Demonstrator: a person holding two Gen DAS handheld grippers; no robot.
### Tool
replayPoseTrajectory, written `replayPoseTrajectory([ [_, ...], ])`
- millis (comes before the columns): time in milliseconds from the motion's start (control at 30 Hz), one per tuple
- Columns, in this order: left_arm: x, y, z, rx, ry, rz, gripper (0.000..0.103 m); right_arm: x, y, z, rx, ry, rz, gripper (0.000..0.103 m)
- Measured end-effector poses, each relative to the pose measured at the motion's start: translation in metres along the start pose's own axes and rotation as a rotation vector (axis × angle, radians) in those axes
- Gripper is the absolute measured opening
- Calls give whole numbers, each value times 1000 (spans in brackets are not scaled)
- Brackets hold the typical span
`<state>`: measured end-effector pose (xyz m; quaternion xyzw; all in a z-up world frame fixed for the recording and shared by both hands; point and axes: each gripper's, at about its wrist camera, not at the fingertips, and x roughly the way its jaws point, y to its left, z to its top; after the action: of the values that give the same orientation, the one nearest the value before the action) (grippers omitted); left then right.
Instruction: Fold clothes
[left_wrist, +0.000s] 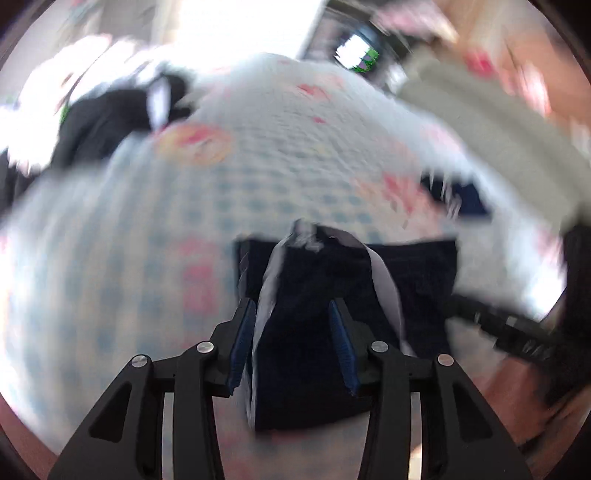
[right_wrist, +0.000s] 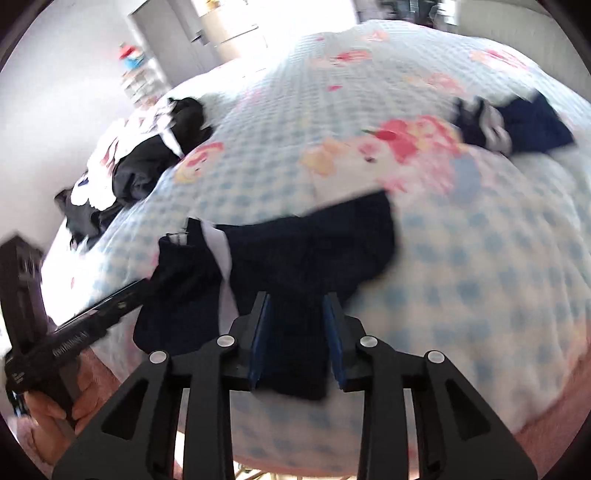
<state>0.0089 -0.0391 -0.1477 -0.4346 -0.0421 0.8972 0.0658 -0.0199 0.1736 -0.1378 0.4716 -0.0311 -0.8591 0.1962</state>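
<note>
Blue pads of the left gripper (left_wrist: 291, 343) sit closest to the lens, abt half open, w/ a thick bunch of the navy garment (left_wrist: 406, 280) between them. Cloth fills the gap, but the view is blurred, so can't tell if the pads actually press on it. A white stripe (left_wrist: 384, 280) of the garment loops up over the bunched part.

Right gripper (right_wrist: 297, 332) has its jaws much narrower, and a fold of the same navy garment (right_wrist: 332, 240) stands pinched between the blue pads, hanging a bit below them. Rest of the garment lies spread on the checked bedspread (right_wrist: 480, 258) just ahead of both grippers, white stripe (right_wrist: 221, 254) toward its left end.

All places relative to the navy garment:
- Left of it, right wrist view: the other gripper's black body reaches in to its left edge, held by a hand (right_wrist: 48, 410) at the lower left.
- Far left & beyond: a pile of black and white clothes (right_wrist: 147, 162) at the bed edge, well apart.
- Beyond it to the right: a second dark blue item (right_wrist: 532, 118) w/ a grey-white band, well apart, also on the bedspread.
- Between those two: pink & yellow cartoon print (right_wrist: 406, 140) on the bedspread.
- Farther back: bright window light and a shelf, too washed out to read.
</note>
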Motion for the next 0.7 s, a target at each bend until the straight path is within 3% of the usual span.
replayPoseTrajectory([
  [67, 15, -13, 16, 113, 29, 92, 43, 21, 7, 17, -78, 31, -26, 30],
  [133, 20, -4, 26, 85, 44, 104, 45, 44, 6, 29, -131, 83, -97, 30],
  [233, 4, 18, 30, -22, 17, 28, 46, 47, -8, 34, -55, 113, -79, 30],
  [300, -10, 25, 27, -97, -23, -99, 47, 32, -16, 33, 18, 80, -31, 35],
  [400, -11, 19, 16, -107, -23, -212, 49, 14, -13, 24, 49, 43, 50, 38],
  [467, 5, 13, 6, -75, 16, -114, 49, 10, -5, 14, 42, 38, 73, 41],
  [533, 20, 21, -5, -103, 69, -9, 51, 21, 0, 0, -11, 66, 15, 41],
  [600, 18, 33, -14, -168, 59, -43, 50, 24, -11, -11, 5, 85, -68, 34],
  [700, -1, 23, -18, -124, -9, -101, 48, 0, -30, -18, 100, 20, -79, 38],
])
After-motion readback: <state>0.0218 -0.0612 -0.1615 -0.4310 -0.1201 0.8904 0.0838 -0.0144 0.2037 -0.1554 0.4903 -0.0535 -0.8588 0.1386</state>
